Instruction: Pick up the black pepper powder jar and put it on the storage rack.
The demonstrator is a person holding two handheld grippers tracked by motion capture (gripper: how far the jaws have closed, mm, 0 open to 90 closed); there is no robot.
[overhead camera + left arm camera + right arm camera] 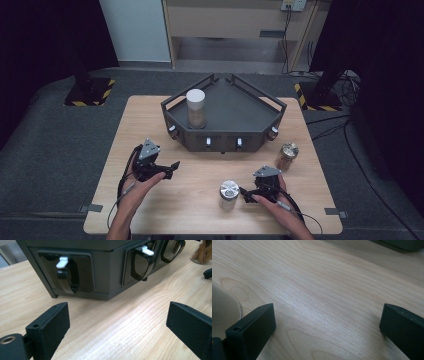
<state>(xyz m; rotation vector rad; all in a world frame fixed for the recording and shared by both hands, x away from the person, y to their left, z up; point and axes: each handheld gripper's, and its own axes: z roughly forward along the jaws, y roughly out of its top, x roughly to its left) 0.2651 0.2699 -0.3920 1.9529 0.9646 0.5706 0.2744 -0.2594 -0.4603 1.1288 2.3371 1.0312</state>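
Progress looks to be about 1 jar in 3, as a judgement: 1 white-lidded jar (195, 108) stands upright inside the dark tray (227, 142), near its left rear wall, while 2 jars wait on the table (150, 210). The silver-lidded jar (228, 194) stands on the wood just beside the right gripper (248, 194), touching neither jaw as far as the high view tells; it seems the likeliest next pick. The brown jar (287, 156) stands well apart, near the tray's right front corner.

Contents: the tray jar shows a tan fill in its lower half, and the brown jar holds brownish sticks, seen at the edge of the left gripper view (203, 252). What the silver-lidded jar holds is too small to tell.

Both tools are empty. The left gripper (172, 167) has its jaws wide apart over bare wood, facing the tray's front panel and its white-tipped latches (62, 262). The right gripper's jaws also stand apart.
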